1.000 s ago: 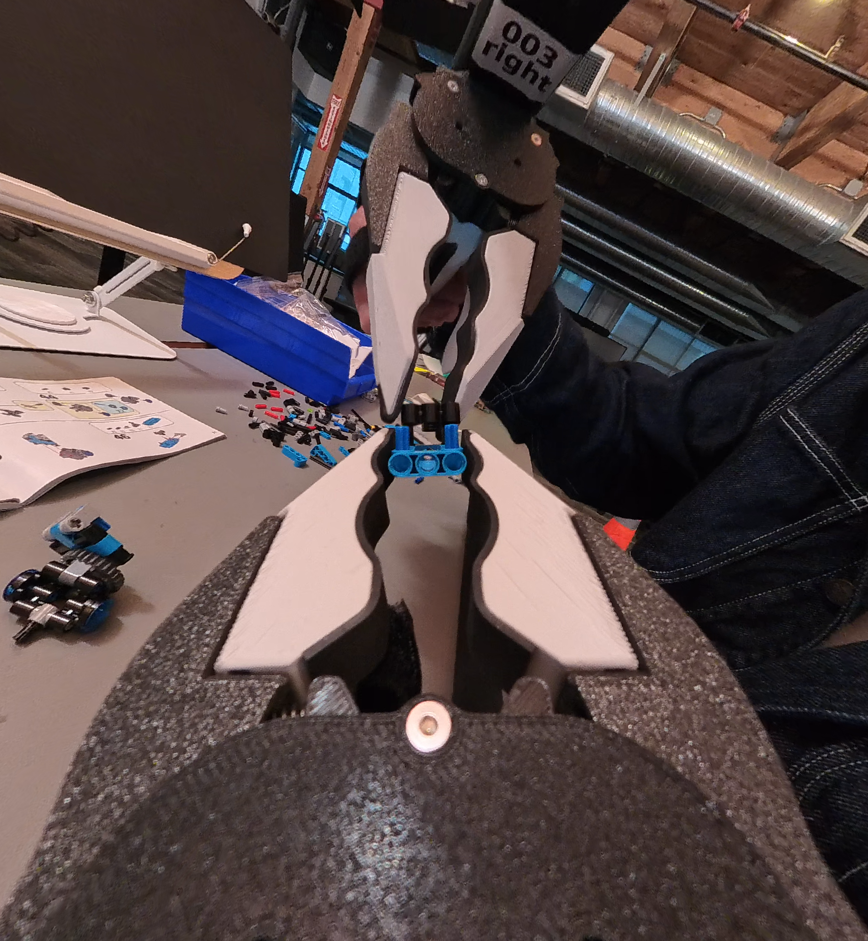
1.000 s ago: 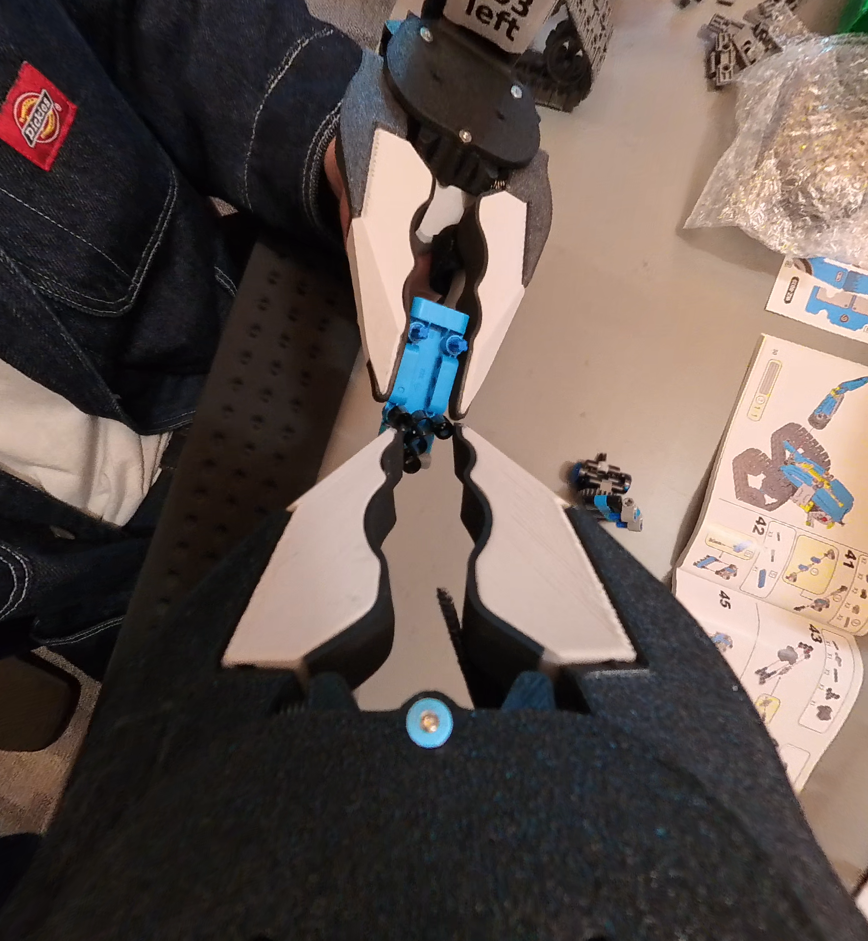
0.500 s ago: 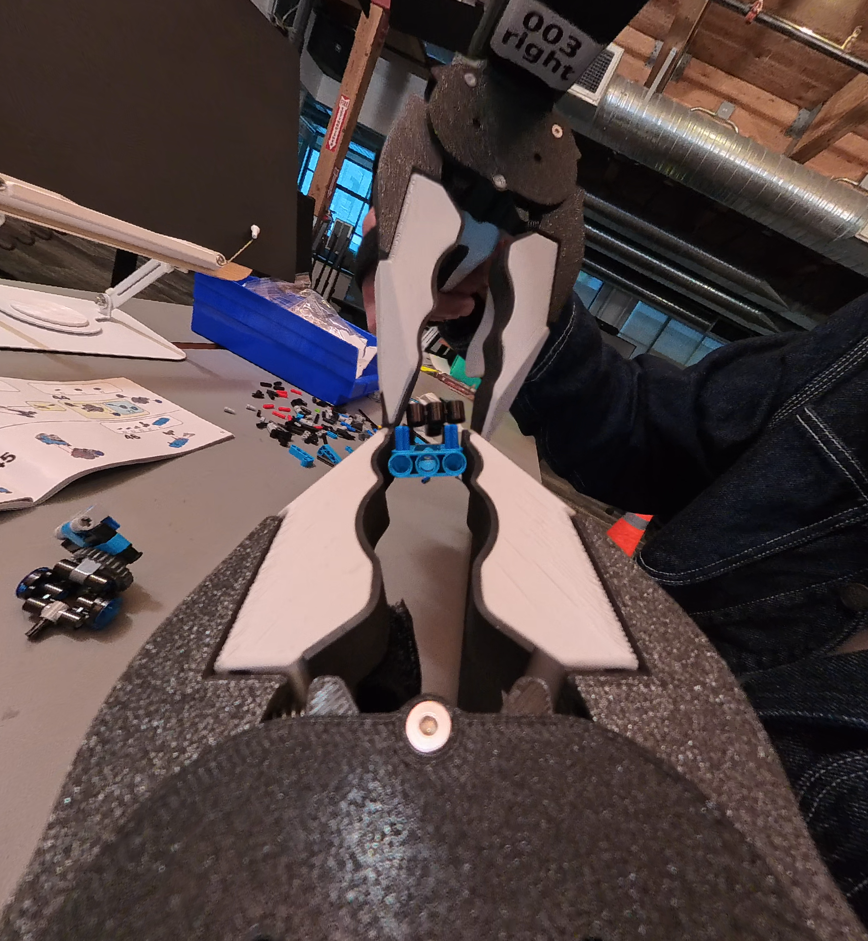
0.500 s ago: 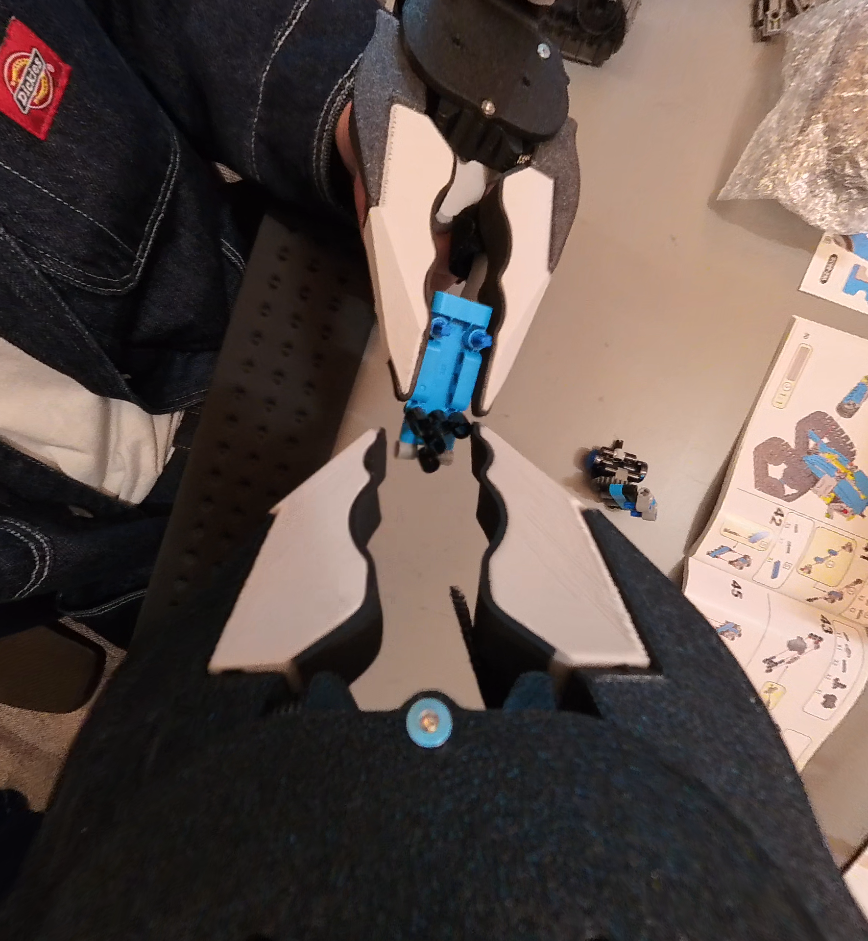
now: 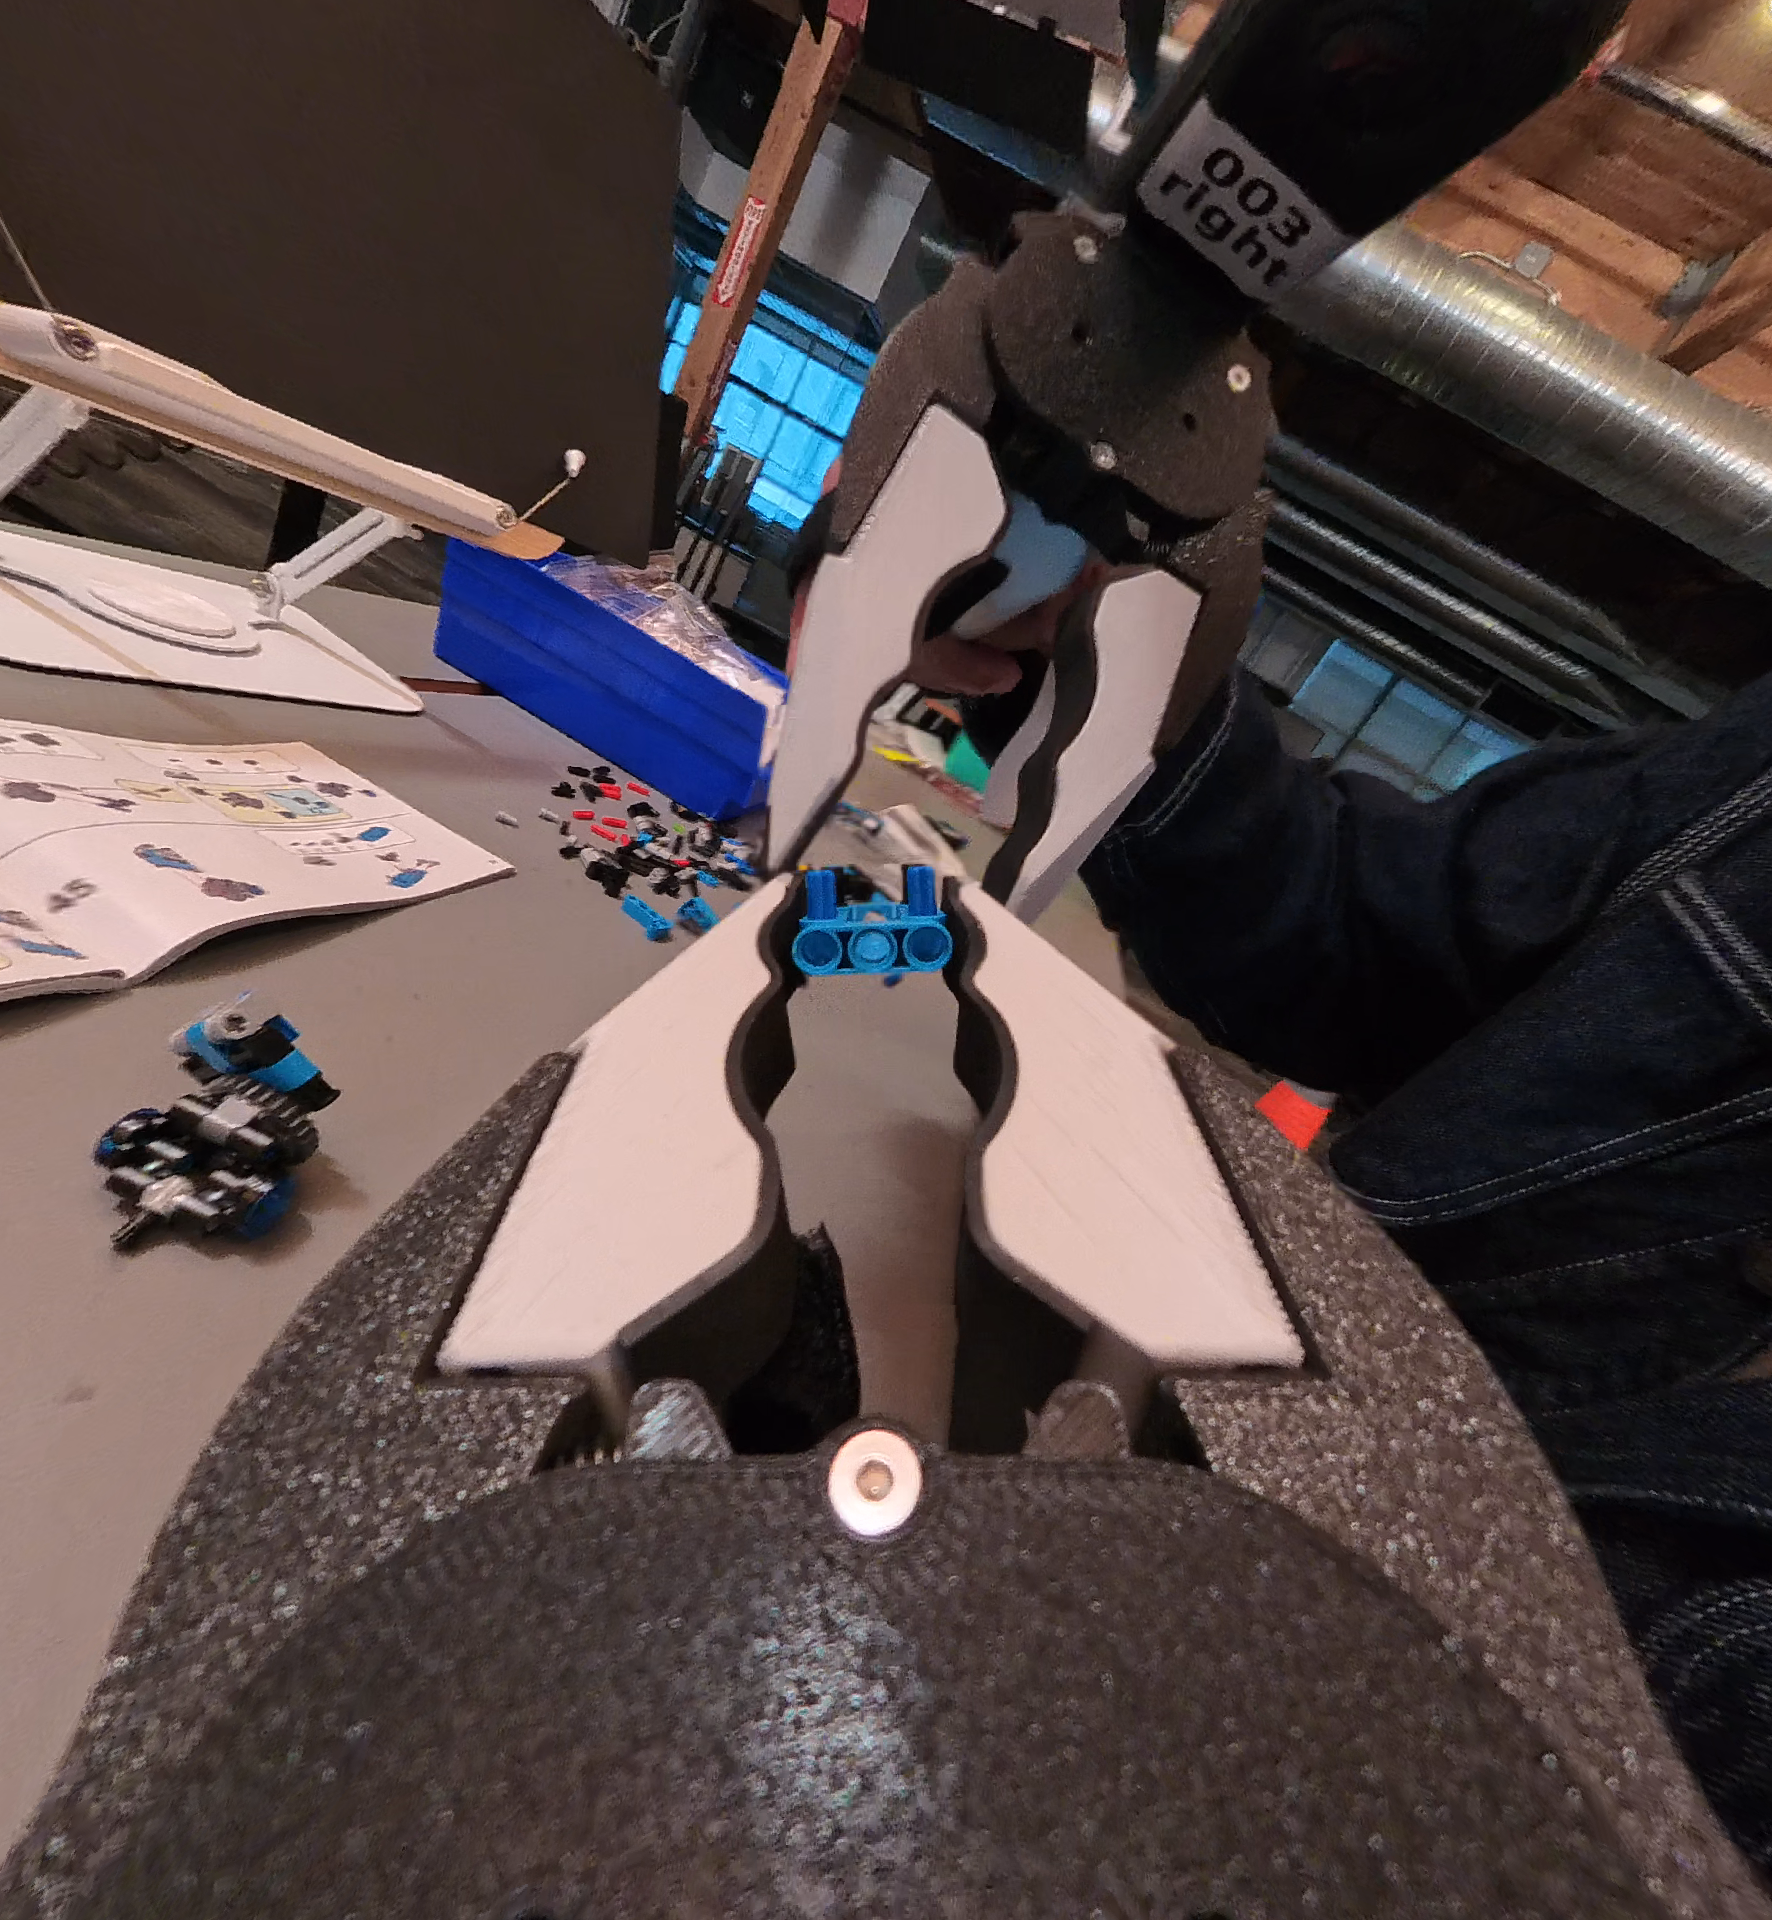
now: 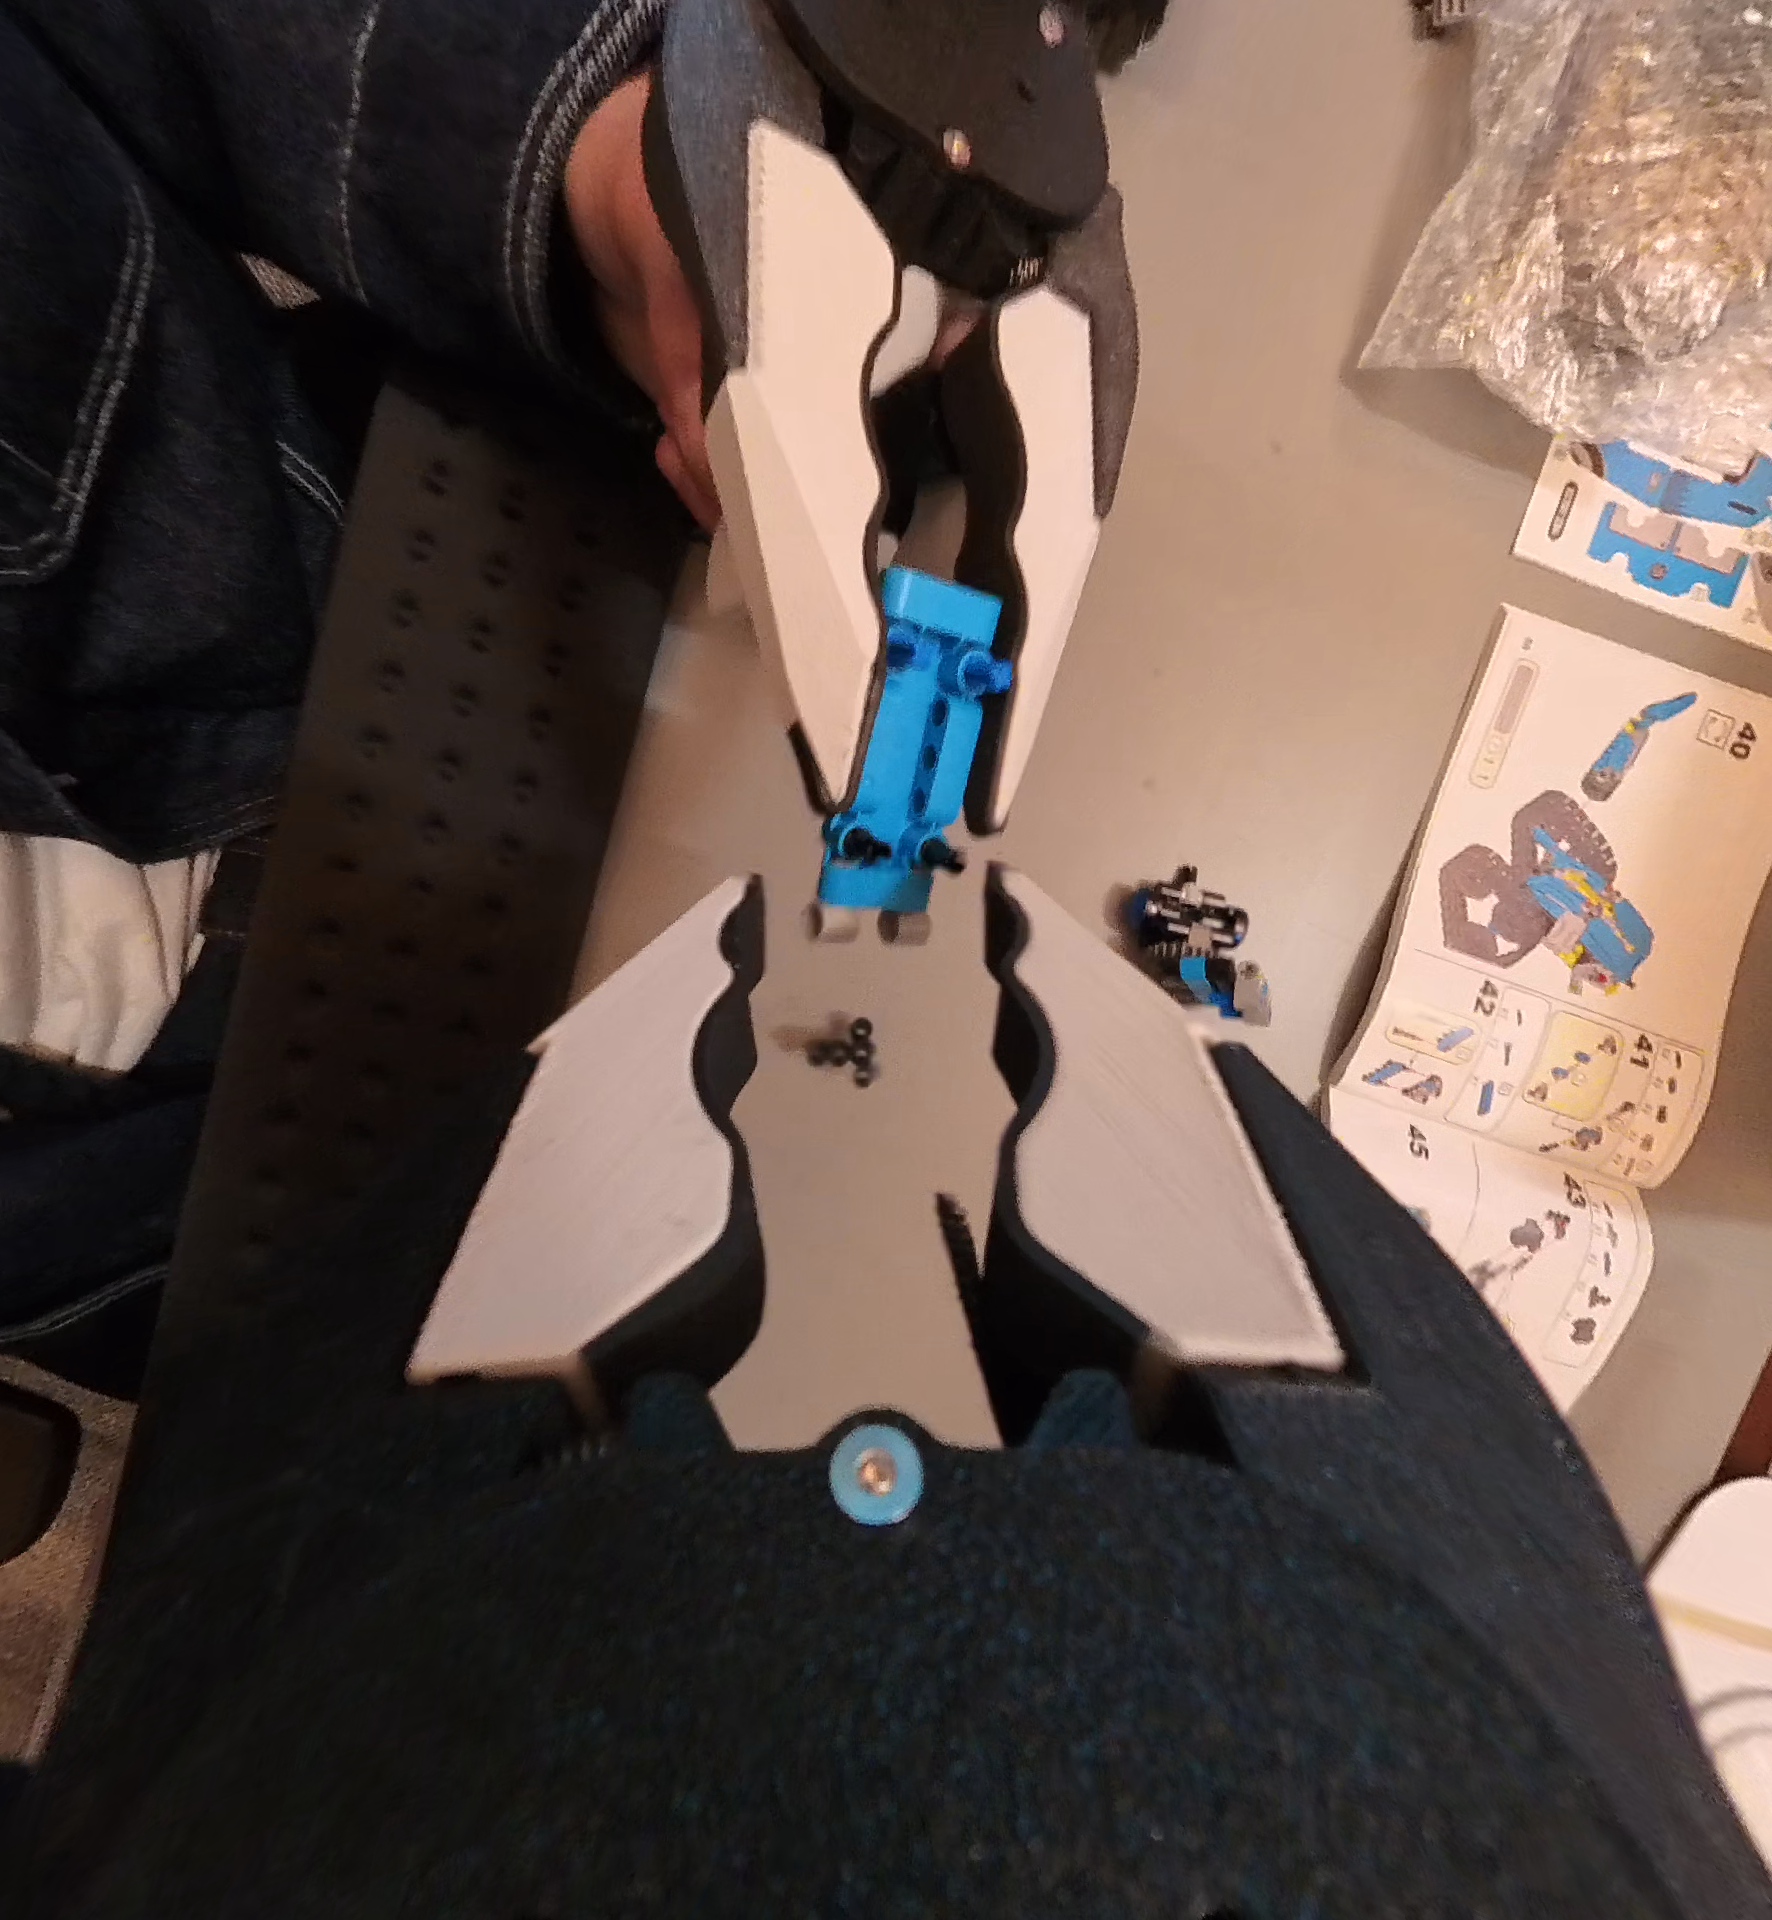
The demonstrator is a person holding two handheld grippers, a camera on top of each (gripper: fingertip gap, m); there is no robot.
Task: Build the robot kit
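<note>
My left gripper [image 5: 869, 914] is shut on a blue brick assembly [image 5: 869, 940] and holds it above the grey table [image 5: 508, 1039]. In the right wrist view the assembly [image 6: 913, 748] sticks out of the left gripper [image 6: 908, 810] with two pale pegs at its near end. My right gripper [image 6: 874, 894] is open and empty, its tips just short of that end. It hangs over the assembly in the left wrist view [image 5: 903, 883]. A small black part [image 6: 846, 1044] shows blurred and loose below the assembly. I cannot tell whether it lies on the table.
An instruction booklet [image 6: 1588, 935] and a small black-and-blue subassembly [image 6: 1199, 951] lie to the right. A plastic bag [image 6: 1609, 208] and sticker sheet [image 6: 1692, 520] lie beyond. A blue bin [image 5: 601, 675] and loose parts [image 5: 653, 842] sit farther off. A black perforated panel [image 6: 425, 831] and a person's denim jacket flank the left. My left and right fingertips are right by each other. The small black-and-blue subassembly [image 6: 1199, 951] is about equally far from each gripper, around 15 cm. Look for it in the left wrist view [image 5: 260, 1088] too.
My right gripper has opened wider and drawn back from the blue assembly. The small black part that was at the assembly's end now shows apart, below it. The left gripper keeps its hold.
</note>
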